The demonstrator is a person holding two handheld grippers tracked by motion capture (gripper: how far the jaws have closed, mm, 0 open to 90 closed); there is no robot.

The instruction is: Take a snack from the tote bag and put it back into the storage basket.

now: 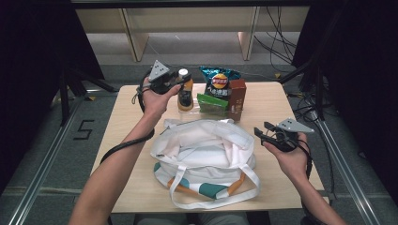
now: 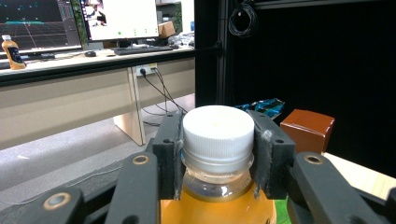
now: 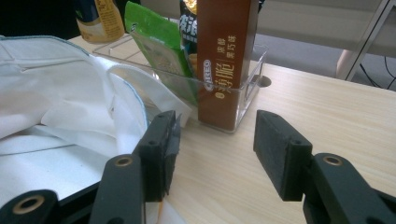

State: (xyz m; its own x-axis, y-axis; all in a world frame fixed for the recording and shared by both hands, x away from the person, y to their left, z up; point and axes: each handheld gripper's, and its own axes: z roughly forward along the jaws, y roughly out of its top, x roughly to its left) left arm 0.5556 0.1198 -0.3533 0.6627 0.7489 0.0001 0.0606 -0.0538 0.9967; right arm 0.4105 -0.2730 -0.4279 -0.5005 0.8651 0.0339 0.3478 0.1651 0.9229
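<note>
Left gripper point(image 2: 218, 154) clamps the white-capped orange juice bottle point(image 2: 218, 135) at the clear plastic tray's point(image 3: 247, 74) end, beside the brown carton point(image 3: 226, 60); right gripper point(image 3: 215, 149) open, beside the white tote bag point(image 1: 206, 145).

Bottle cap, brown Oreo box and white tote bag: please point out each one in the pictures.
bottle cap point(image 2: 218, 130), left gripper view, on the white ribbed side between the jaws.
brown Oreo box point(image 3: 225, 60), right gripper view, on its printed front face.
white tote bag point(image 1: 206, 143), high view, on the folded cloth top.
</note>
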